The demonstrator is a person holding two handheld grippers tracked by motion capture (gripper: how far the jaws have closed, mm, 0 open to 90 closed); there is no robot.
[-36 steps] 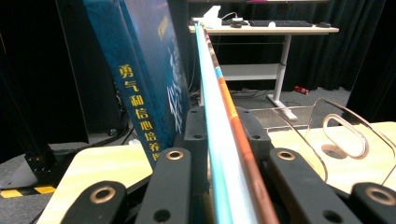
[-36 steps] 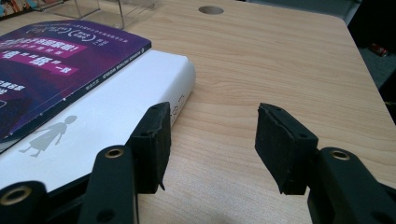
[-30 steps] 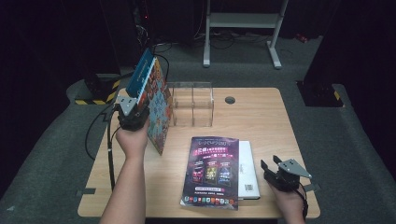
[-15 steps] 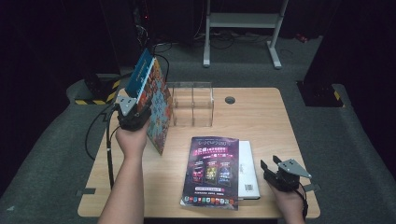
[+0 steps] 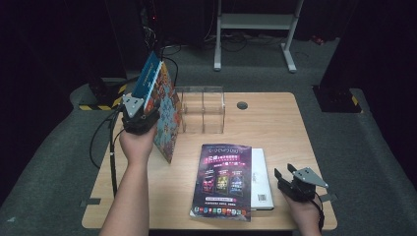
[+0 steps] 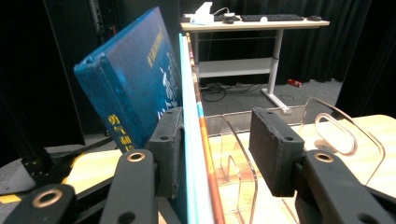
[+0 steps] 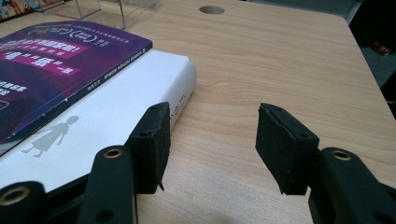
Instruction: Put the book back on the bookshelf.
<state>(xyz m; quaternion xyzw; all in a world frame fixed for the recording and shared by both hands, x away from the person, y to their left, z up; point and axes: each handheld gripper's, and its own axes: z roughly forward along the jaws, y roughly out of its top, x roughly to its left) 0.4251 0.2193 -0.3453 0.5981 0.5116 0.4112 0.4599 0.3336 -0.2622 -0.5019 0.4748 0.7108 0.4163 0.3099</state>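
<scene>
L gripper (image 6: 215,154): jaws just opening, thin book (image 6: 194,140) between, right pad clear | R gripper (image 7: 210,144): jaws apart, nothing held, beside white book (image 7: 107,116)

bench (image 5: 275,123): light wood top, round cable hole (image 5: 241,105) near far edge | clear acrylic divider rack (image 5: 202,109) just beside left hand-held gripper (image 5: 141,114) | white book (image 5: 259,179) flat, just beside right hand-held gripper (image 5: 293,183) | purple magazine (image 5: 223,181) overlapping white book, between the two hand-held grippers

Clear rack (image 5: 203,109) blocks the back — bare table (image 5: 275,123) right stays passable.
</scene>
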